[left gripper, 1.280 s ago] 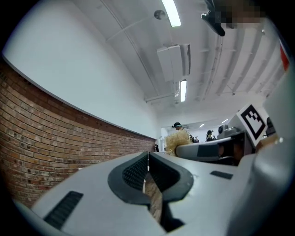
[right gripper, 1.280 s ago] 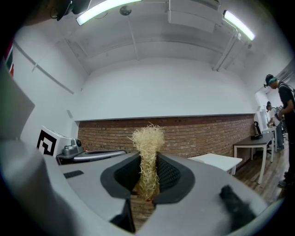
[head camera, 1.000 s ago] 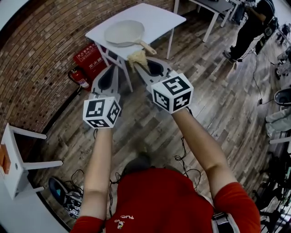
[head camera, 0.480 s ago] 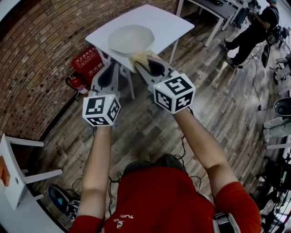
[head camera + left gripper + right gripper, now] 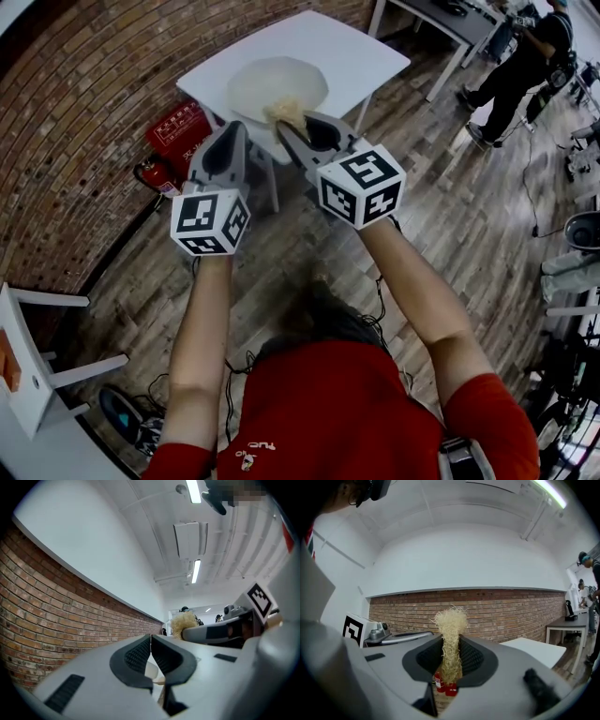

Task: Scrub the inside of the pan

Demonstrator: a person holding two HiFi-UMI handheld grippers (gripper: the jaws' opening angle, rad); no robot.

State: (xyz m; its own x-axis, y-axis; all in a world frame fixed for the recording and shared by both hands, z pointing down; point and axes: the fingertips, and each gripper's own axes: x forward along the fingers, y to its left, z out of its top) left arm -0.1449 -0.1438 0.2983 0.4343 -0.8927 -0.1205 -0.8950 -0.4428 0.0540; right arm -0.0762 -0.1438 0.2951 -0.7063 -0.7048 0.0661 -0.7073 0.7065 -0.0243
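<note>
A pale round pan (image 5: 277, 84) lies on a white table (image 5: 356, 52); its handle is hidden behind the grippers. My right gripper (image 5: 289, 128) is shut on a tuft of straw-coloured scrubber (image 5: 286, 112), which hangs over the pan's near rim. In the right gripper view the scrubber (image 5: 451, 634) stands up between the jaws of the right gripper (image 5: 451, 656). My left gripper (image 5: 238, 129) is held beside it, short of the table's edge. In its own view the left gripper (image 5: 151, 641) is shut with nothing between the jaws.
A brick wall (image 5: 75, 112) runs along the left. A red fire-extinguisher box (image 5: 183, 127) and an extinguisher (image 5: 155, 173) stand under the table. White furniture (image 5: 33, 361) is at the lower left. A person (image 5: 520, 56) stands far right, beside another table (image 5: 450, 14).
Both grippers have come closer to the table. The scrubber, which was below the pan's handle, now overlaps the pan's near rim and hides the handle.
</note>
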